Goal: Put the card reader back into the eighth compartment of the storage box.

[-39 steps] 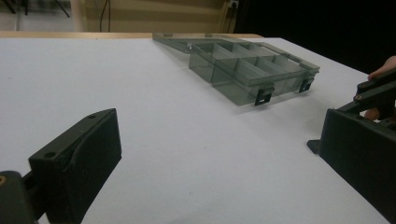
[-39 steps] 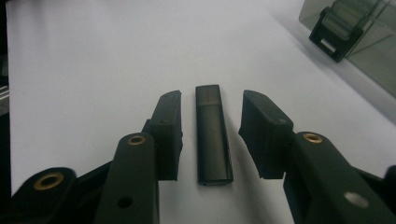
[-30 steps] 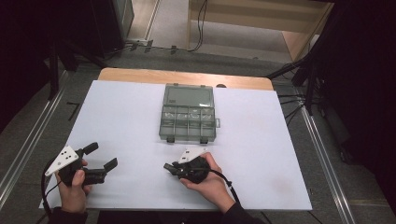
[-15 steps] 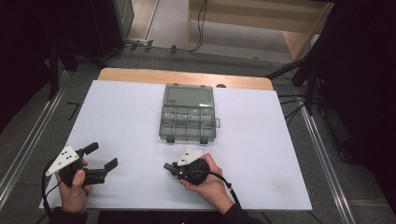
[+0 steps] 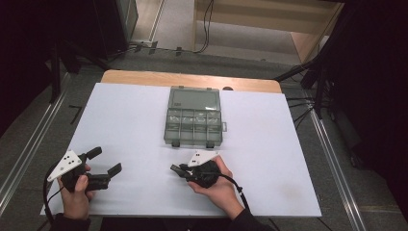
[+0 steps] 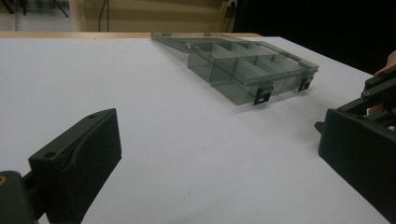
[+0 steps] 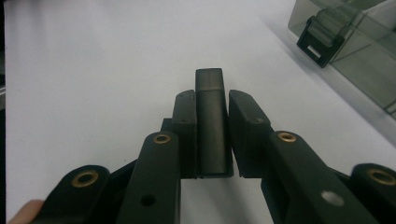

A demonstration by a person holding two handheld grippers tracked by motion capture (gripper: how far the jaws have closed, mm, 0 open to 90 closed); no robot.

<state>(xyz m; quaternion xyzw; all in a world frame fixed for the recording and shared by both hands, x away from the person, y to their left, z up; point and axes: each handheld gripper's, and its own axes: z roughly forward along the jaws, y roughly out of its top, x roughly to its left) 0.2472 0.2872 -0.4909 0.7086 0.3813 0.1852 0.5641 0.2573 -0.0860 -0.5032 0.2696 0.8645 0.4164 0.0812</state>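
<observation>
Right gripper view: right tool clenched on a small dark block, near the open compartment box mid-table; left tool released, empty. Risk: block slipping, shallow pinch.

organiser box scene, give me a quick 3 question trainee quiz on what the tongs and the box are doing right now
1. True or false: the clear organiser box lies on the white table with its lid open.
2. What do the right tongs hold? A) a small dark bar B) a latch of the box C) nothing
3. Fill in: the left tongs are ____, jaws wide apart over bare table.

Key
1. True: the lid lies flat behind the compartments.
2. A: the small dark bar sits clamped between the jaws, pointing past their tips.
3. Open.
</observation>
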